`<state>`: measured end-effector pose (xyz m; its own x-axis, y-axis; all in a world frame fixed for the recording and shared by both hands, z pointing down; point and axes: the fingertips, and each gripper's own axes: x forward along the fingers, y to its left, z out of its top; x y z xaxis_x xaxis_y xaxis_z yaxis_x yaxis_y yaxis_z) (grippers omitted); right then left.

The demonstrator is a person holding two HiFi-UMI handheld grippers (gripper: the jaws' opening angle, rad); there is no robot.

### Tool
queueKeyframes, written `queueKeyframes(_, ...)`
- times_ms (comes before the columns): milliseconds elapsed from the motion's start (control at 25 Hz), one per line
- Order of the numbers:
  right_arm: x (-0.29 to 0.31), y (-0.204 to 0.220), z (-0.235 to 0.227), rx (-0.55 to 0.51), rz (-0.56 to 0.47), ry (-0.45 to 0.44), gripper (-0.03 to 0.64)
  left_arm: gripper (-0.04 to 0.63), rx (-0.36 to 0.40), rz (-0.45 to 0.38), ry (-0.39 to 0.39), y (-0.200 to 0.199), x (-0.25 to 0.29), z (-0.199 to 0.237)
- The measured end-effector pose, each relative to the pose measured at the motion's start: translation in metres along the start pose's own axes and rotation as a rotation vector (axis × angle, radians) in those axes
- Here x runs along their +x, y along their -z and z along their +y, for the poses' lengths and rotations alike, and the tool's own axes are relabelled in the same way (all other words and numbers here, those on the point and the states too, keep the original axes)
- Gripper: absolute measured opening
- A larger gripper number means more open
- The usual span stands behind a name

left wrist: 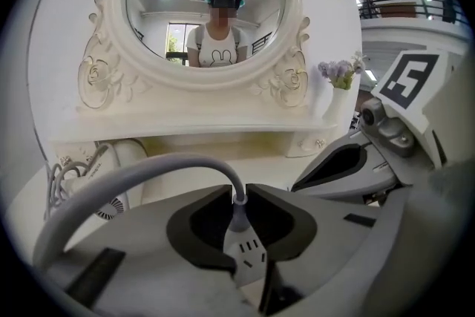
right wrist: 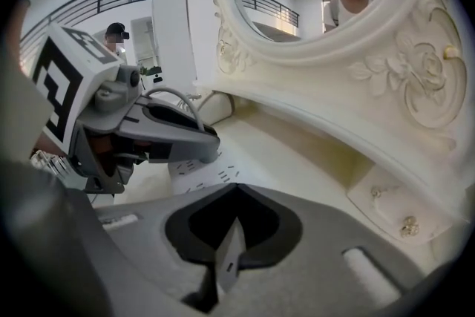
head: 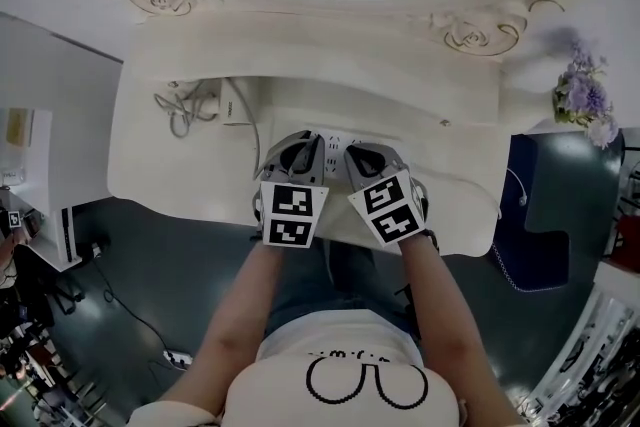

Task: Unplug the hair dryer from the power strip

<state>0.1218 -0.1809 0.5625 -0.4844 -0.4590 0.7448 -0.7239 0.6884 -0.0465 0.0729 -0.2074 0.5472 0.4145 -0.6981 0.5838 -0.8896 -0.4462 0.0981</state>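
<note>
On the white dressing table (head: 150, 165) a white power strip (head: 332, 141) lies under both grippers. My left gripper (left wrist: 237, 193) is shut on the neck of the grey plug (left wrist: 239, 219), which sits in the power strip (left wrist: 250, 256). The plug's grey cord (left wrist: 148, 171) arcs left towards the white hair dryer (left wrist: 122, 174). The hair dryer (head: 237, 102) lies at the table's left beside a coil of cord (head: 180, 112). My right gripper (right wrist: 236, 189) is shut on an end of the power strip (right wrist: 228, 260), close to the right of my left gripper (right wrist: 174, 134).
An oval mirror (left wrist: 206, 4) in a carved frame rises behind the table. At the right stands a vase of purple flowers (head: 585, 100), and below it on the floor a dark blue bin (head: 550, 215). Small drawer knobs (right wrist: 407, 226) sit under the shelf.
</note>
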Motion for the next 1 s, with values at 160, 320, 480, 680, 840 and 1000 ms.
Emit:
queueKeyframes(160, 0.0, 0.0, 0.0, 0.001, 0.003, 0.006, 0.0, 0.057, -0.038, 0.015, 0.013, 0.0, -0.001, 0.001)
queueKeyframes(320, -0.001, -0.001, 0.001, 0.044, 0.011, -0.026, 0.0, 0.052, 0.025, 0.037, -0.019, 0.001, -0.002, -0.001)
queueKeyframes(480, -0.001, 0.0, 0.0, 0.022, 0.007, 0.002, 0.0, 0.052, 0.134, 0.042, -0.062, 0.003, -0.002, -0.006)
queueKeyframes(680, 0.0, -0.002, 0.002, 0.046, 0.012, -0.03, 0.0, 0.051, -0.02, 0.037, 0.012, -0.001, -0.004, -0.001)
queueKeyframes(840, -0.001, -0.001, -0.001, 0.035, 0.01, -0.016, 0.0, 0.052, -0.122, 0.042, 0.034, -0.008, -0.003, -0.001)
queueKeyframes(1000, -0.001, -0.001, 0.0, 0.051, 0.02, -0.035, 0.0, 0.048, 0.028, 0.05, -0.007, -0.002, -0.007, -0.002)
